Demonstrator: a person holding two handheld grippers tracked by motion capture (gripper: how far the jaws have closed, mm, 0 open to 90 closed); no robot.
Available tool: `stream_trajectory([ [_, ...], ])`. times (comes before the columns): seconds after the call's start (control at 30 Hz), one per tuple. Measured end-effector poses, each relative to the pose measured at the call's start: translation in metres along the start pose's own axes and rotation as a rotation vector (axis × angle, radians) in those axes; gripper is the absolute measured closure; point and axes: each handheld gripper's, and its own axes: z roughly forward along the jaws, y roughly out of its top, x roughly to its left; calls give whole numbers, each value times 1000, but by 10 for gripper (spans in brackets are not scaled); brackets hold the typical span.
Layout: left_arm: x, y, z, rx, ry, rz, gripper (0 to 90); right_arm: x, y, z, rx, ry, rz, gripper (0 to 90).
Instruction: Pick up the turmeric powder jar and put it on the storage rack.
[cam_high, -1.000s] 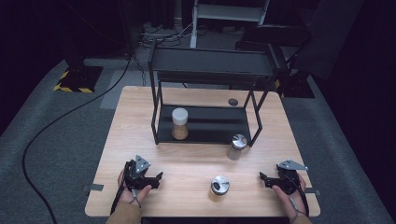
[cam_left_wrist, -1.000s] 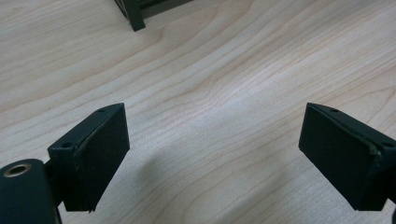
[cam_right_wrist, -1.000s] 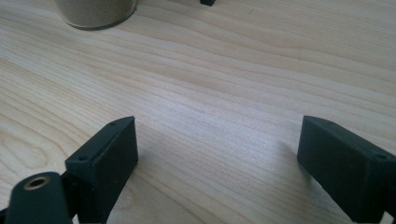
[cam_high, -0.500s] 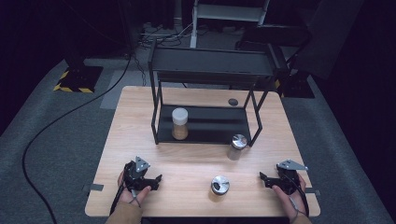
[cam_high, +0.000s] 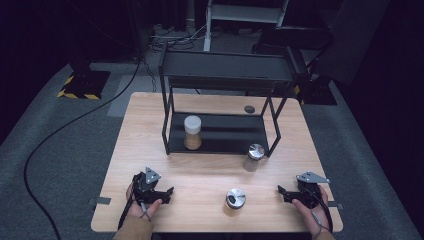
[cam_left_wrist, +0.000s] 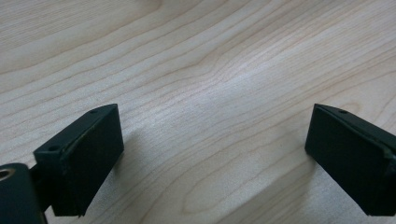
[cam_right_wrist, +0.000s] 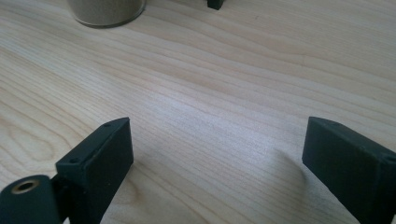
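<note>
A small metal-lidded jar (cam_high: 235, 198) is seen standing upright on the near part of a light wooden table (cam_high: 200, 175), between the two hand-held grippers and nearer the right one, touched by neither. The left gripper (cam_high: 167, 193) is rested on the table near its front left corner, held by a hand (cam_high: 141, 209) entering from the bottom edge; its jaws are spread wide, with bare wood grain between them in the left gripper view (cam_left_wrist: 215, 158). The right gripper (cam_high: 281, 192) is laid near the front right corner, gripped by the other hand (cam_high: 310, 212), its jaws likewise parted and holding nothing, as shown in the right gripper view (cam_right_wrist: 217, 163), where the base of the jar (cam_right_wrist: 106, 11) is caught at the top edge. A grey three-cornered plate is carried on top of each gripper. Farther back, a second metal-lidded jar (cam_high: 254, 157) is placed on the tabletop just in front of the right leg of a black two-tier metal rack (cam_high: 225, 75). On the rack's lower shelf, a white-lidded jar (cam_high: 192, 132) partly filled with a brown substance is kept upright, towards the left. A small dark round disc (cam_high: 249, 108) is visible on the table behind the rack. Grey carpet (cam_high: 65, 145) is spread around the table, crossed by a black cable (cam_high: 55, 134).
</note>
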Motion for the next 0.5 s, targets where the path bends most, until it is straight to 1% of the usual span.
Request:
stream_trajectory([
  [0.1,0,1,1,2,-1,0,20,0,1,-5,-13,3,10,89],
  [0.13,1,2,2,4,-2,-1,13,0,2,-9,-28,4,14,89],
  [0.17,1,2,2,4,-2,-1,11,0,2,-9,-28,4,14,89],
  [0.33,0,2,2,5,0,-4,4,3,9,-21,-58,7,26,89],
  [0.43,0,2,2,6,0,-4,4,5,11,-25,-67,10,27,89],
  [0.5,0,2,2,5,0,-3,4,10,17,-29,-73,10,16,89],
])
